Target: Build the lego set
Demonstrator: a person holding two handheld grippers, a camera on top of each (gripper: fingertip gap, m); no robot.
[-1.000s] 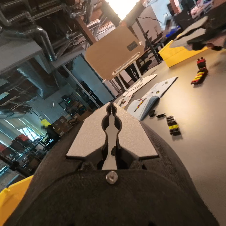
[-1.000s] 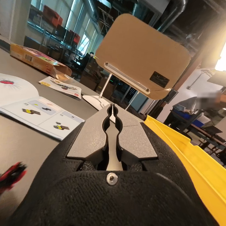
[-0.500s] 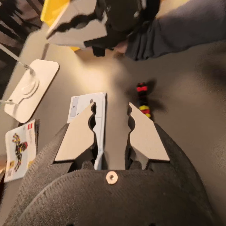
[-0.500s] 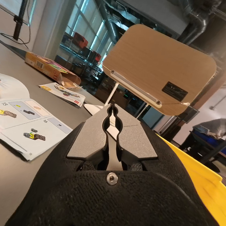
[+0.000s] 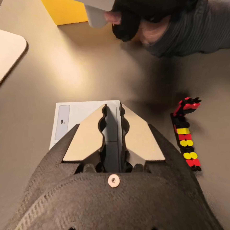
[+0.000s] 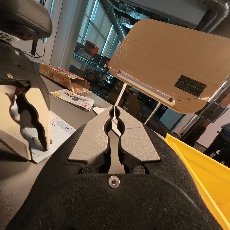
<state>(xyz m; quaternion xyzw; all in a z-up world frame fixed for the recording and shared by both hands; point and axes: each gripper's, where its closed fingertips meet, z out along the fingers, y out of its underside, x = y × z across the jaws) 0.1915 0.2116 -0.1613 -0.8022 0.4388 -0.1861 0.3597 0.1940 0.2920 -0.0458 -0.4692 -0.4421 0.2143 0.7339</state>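
Left gripper (image 5: pixel 113 105) fingers apart, empty, hiding most of instruction page (image 5: pixel 79 112); right gripper (image 6: pixel 114 107) fingertips nearly touching, empty; lego strip (image 5: pixel 185 135) blurred.

The left gripper (image 5: pixel 113 107) points steeply downward, its jaws a little apart with nothing between them. The right gripper (image 6: pixel 114 107) lies low and nearly level, jaws almost closed and empty. A hand (image 5: pixel 148 31) in a dark fingerless glove and grey sleeve grips the right one.
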